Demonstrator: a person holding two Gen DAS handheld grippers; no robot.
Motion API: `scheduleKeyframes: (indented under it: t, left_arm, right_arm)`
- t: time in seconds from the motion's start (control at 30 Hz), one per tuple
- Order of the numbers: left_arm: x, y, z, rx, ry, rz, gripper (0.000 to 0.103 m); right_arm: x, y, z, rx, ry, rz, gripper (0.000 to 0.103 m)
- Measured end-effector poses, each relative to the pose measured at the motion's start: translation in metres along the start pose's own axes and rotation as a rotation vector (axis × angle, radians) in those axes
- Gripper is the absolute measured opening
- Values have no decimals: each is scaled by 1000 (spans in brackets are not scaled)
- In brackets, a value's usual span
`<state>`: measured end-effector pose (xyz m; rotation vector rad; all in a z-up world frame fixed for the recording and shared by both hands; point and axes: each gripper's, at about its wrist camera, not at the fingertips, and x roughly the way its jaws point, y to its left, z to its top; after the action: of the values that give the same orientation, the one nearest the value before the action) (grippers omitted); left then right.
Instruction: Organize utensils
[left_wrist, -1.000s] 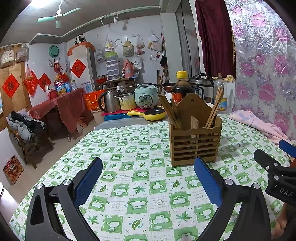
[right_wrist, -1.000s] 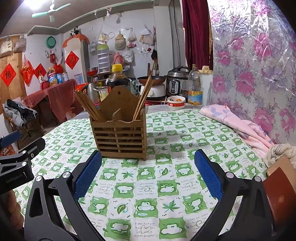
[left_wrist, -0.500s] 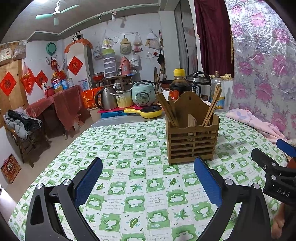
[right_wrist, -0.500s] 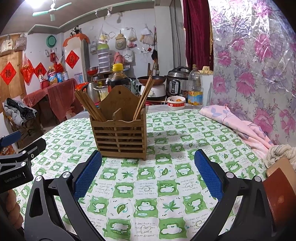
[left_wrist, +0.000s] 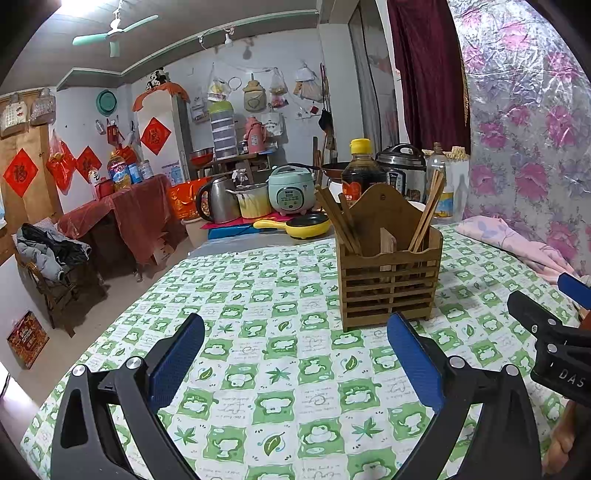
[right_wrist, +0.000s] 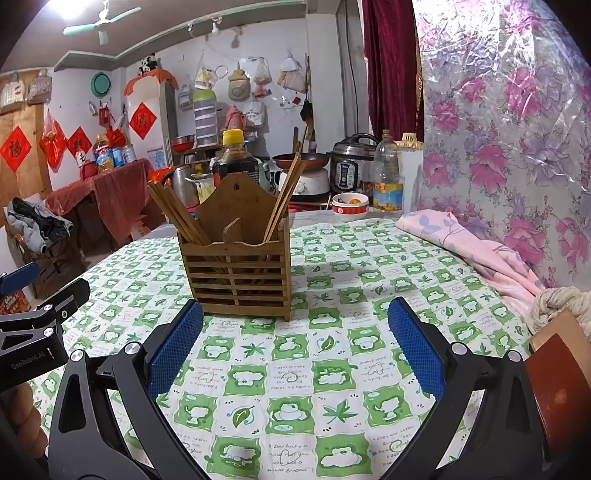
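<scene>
Hovering: left gripper (left_wrist: 295, 354), right gripper (right_wrist: 295, 339) both agape, empty | chopstick holder (right_wrist: 240, 266) ahead, unobstructed

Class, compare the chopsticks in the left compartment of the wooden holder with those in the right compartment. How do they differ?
The left chopsticks lean left; the right chopsticks lean right. The left bunch looks fuller and fanned out, while the right bunch is slimmer and reaches higher. Both are brown sticks standing in the same wooden holder, on either side of its divider.

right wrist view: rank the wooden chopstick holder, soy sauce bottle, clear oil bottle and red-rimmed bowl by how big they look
1. wooden chopstick holder, by far the largest, though nearest the camera
2. clear oil bottle
3. soy sauce bottle, partly hidden behind the holder, so unsure against the oil bottle
4. red-rimmed bowl
</scene>
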<state>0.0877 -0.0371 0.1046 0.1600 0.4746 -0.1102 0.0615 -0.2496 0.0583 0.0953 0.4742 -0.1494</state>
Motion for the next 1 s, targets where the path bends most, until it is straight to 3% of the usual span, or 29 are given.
scheduleKeyframes:
  t: [1.0]
  left_arm:
    - [1, 2, -2, -2, 7, 6, 97]
  right_arm:
    - [-1, 0, 0, 0, -4, 0, 97]
